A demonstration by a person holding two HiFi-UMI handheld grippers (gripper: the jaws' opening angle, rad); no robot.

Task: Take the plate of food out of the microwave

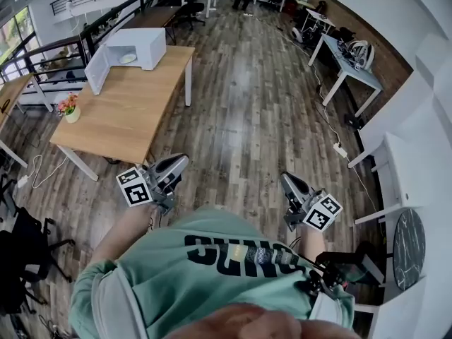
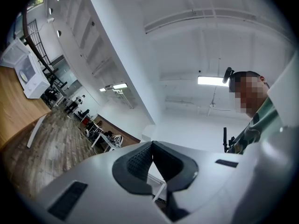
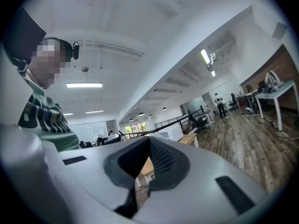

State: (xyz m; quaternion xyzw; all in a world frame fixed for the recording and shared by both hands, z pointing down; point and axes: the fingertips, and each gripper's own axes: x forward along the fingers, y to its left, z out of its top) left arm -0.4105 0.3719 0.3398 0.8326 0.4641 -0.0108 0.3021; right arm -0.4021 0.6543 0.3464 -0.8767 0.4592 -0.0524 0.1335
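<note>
Across the plank floor, at the far end of the light wooden table [image 1: 120, 111], the white box-shaped microwave [image 1: 145, 44] stands with its door swung open. A pale round plate [image 1: 127, 58] shows inside, though the food on it is too small to make out. I judge this to be the approach step, with nothing reached yet. My left gripper [image 1: 179, 163] and right gripper [image 1: 287, 181] sit close to my body, jaws pressed together on nothing, well apart from the plate. Next I'd need to cross to the table and part the jaws before reaching into the cavity.
</note>
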